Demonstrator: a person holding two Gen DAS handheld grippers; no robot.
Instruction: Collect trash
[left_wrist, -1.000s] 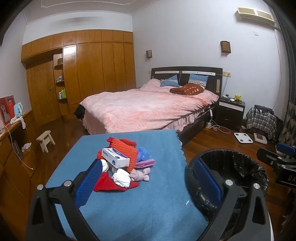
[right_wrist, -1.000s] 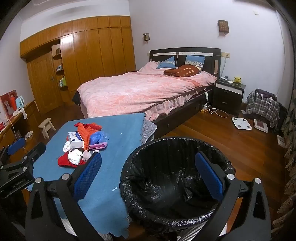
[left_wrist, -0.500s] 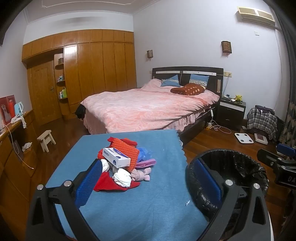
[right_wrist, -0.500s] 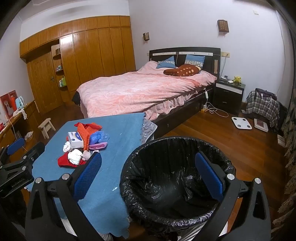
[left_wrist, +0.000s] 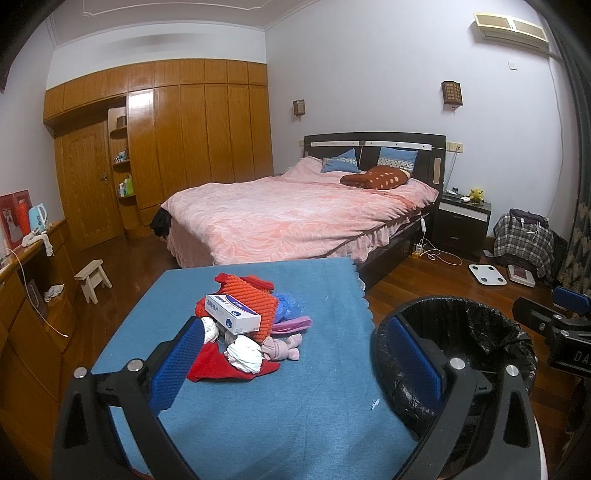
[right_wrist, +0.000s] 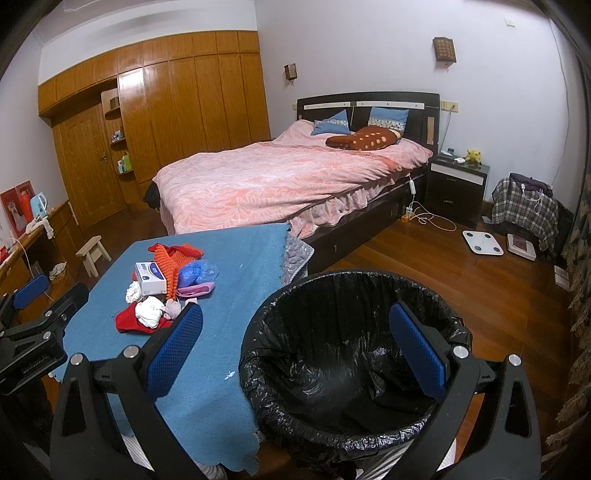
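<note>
A pile lies on the blue-covered table (left_wrist: 295, 406): a white and blue box (left_wrist: 232, 318), an orange knitted cloth (left_wrist: 255, 295), a red cloth (left_wrist: 221, 365), crumpled white tissue (left_wrist: 244, 353), a pink sock (left_wrist: 281, 347) and a blue plastic bag (left_wrist: 290, 304). The pile also shows in the right wrist view (right_wrist: 162, 288). A bin with a black liner (right_wrist: 351, 362) stands at the table's right edge. My left gripper (left_wrist: 295, 356) is open and empty, just before the pile. My right gripper (right_wrist: 295, 350) is open and empty above the bin's rim.
A bed with a pink cover (left_wrist: 295, 218) stands behind the table. A wooden wardrobe (left_wrist: 184, 147) fills the far wall. A small stool (left_wrist: 92, 275) and a desk (left_wrist: 22, 295) are at the left. A white scale (right_wrist: 482, 242) lies on the wood floor at right.
Both grippers have barely moved; the left view has drifted very slightly. Nothing has been taken hold of.
</note>
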